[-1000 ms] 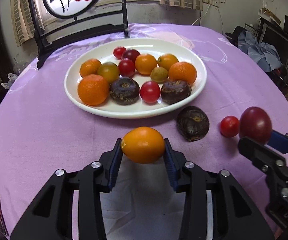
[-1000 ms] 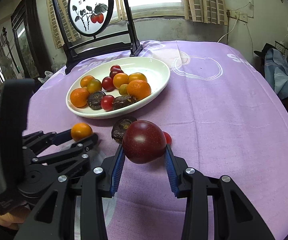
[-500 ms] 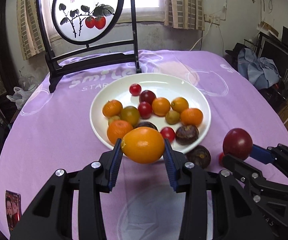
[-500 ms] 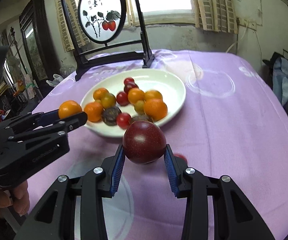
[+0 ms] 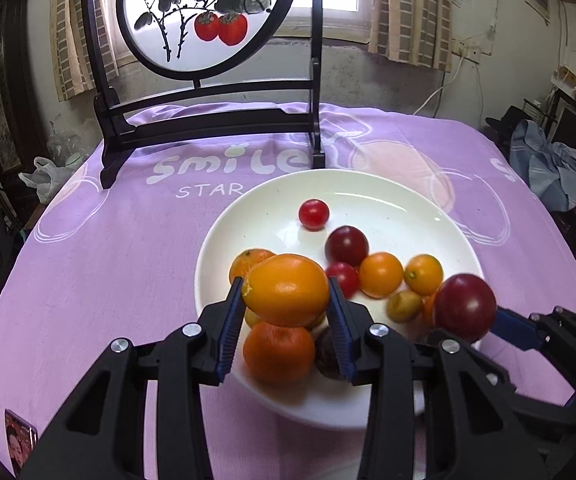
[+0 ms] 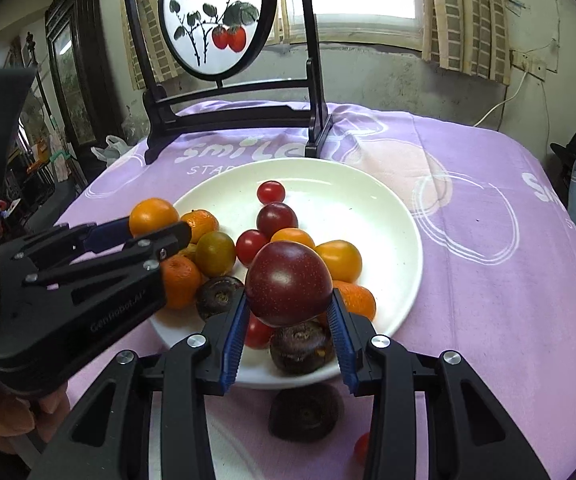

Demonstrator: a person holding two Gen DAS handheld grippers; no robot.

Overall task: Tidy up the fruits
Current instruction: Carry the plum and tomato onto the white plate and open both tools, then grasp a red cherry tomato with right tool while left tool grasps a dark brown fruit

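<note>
My left gripper (image 5: 287, 316) is shut on an orange fruit (image 5: 286, 295) and holds it above the near left part of a white plate (image 5: 388, 204). It also shows in the right wrist view (image 6: 153, 216). My right gripper (image 6: 288, 320) is shut on a dark red plum (image 6: 288, 283) above the plate's (image 6: 368, 200) near edge; the plum also shows in the left wrist view (image 5: 464, 306). The plate holds several oranges, cherry tomatoes, plums and dark brown fruits. A dark brown fruit (image 6: 306, 412) and a cherry tomato (image 6: 362, 446) lie on the purple cloth before the plate.
A black wooden stand with a round persimmon painting (image 5: 208, 16) stands on the table behind the plate. A small photo card (image 5: 20, 440) lies at the near left table edge. Clothes (image 5: 548, 168) lie beyond the right side of the table.
Both grippers have moved up and forward with their fruits, from above the cloth before the plate to above the plate's near part.
</note>
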